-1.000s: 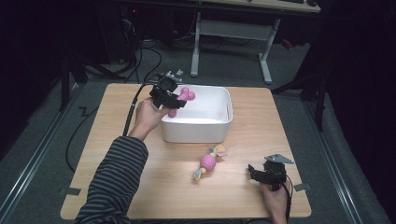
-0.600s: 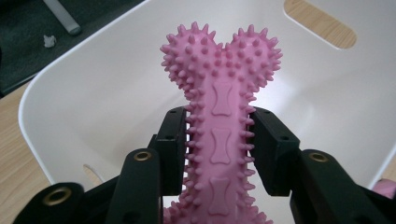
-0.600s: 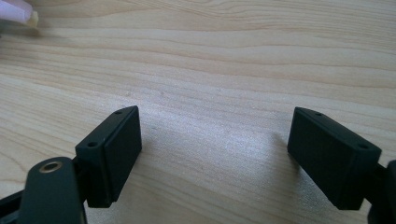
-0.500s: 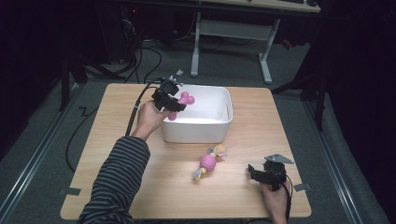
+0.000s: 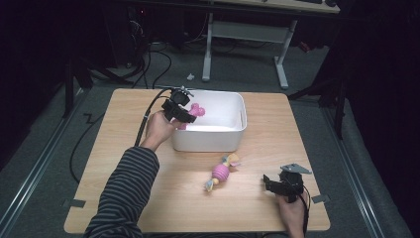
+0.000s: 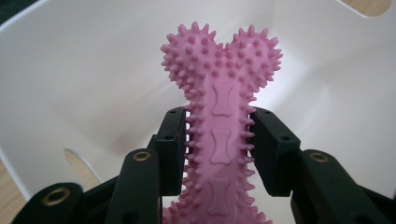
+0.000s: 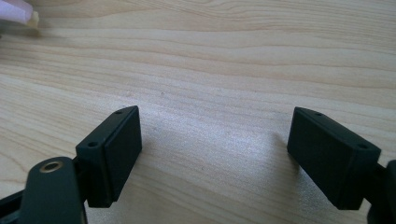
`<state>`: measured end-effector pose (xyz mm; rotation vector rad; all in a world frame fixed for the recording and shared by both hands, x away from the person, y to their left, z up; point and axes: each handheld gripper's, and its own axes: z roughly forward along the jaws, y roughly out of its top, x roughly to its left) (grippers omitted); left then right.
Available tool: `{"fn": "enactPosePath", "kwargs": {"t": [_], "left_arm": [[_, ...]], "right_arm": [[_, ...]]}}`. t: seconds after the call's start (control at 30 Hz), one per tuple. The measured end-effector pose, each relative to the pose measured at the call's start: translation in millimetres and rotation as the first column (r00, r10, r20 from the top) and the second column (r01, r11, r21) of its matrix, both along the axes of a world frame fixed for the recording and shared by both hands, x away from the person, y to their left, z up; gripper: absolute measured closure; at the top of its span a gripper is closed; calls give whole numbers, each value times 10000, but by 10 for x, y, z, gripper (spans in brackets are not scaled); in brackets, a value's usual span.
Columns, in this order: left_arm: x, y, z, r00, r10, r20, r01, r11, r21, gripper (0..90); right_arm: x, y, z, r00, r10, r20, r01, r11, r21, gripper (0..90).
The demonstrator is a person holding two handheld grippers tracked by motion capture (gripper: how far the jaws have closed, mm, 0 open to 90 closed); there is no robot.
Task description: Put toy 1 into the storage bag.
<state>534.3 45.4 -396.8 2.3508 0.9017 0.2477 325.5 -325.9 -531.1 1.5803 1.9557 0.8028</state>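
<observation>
left hand-held gripper: clamped on the shaft of a pink spiked bone toy, one pad on each side; the toy's knobbed end points away from the jaws, into the bin. High view puts this gripper over the bin's left rim.
pink spiked bone toy: 1 pc; held above the bin's inside, near the left wall; whether it touches the floor of the bin I cannot tell.
left hand: wrapped round the gripper body, striped sleeve coming in from bottom left.
right hand-held gripper: jaws spread wide, nothing between them, just bare wood. High view has it low over the front right part of the tabletop.
right hand: at the bottom edge, behind the gripper.
white plastic bin: 1 pc; rectangular, open top, sits at the back centre of the tabletop; a cut-out handle slot shows in the wall.
rope chew toy: 1 pc; pink ribbed middle with pale tufted ends, lying diagonally on the wood just in front of the bin, between the bin and the right gripper, apart from both.
tabletop: 1 pc; light wood.
totals: 2 grippers, 2 toys, 1 bin.
surroundings: dark floor with cables; a white desk frame stands behind the tabletop.
</observation>
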Motion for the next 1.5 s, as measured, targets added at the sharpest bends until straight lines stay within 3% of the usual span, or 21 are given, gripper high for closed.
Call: {"fn": "enactPosePath", "kwargs": {"t": [0.37,0.63,0.9,0.97,1.03,1.07,1.2,1.37,1.4,1.5], "left_arm": [[-2,-27,-72,9998,-94,-188,100,9995,310,572],[-19,11,-31,9999,106,-49,-107,9998,-138,444],[-156,103,135,9973,174,713,-107,9955,-941,343],[-238,161,224,9937,279,1088,-144,9923,-1227,335],[-264,182,256,9931,265,1139,-117,9917,-1282,330],[-326,220,312,9898,309,1392,-108,9897,-1429,330],[-436,316,383,9836,478,1738,-181,9856,-1682,330],[-549,428,425,9791,589,1948,-212,9816,-1900,331],[-609,496,453,9762,672,2063,-222,9768,-2130,333],[-659,559,476,9738,824,2121,-316,9722,-2322,333]], "right_arm": [[0,2,0,10000,-20,-7,20,10000,22,179],[2,2,1,10000,-21,-4,21,10000,20,182],[2,2,0,10000,-23,-2,23,10000,24,182],[2,2,0,10000,-23,-1,23,10000,24,183],[2,2,0,10000,-20,-1,20,10000,21,182],[2,2,0,10000,-21,1,21,10000,23,182],[2,2,0,10000,-23,-1,23,10000,24,183],[2,2,1,10000,-23,-1,23,10000,24,182],[2,2,1,10000,-24,-3,24,10000,25,183],[2,2,0,10000,-22,0,22,10000,23,183]]}}
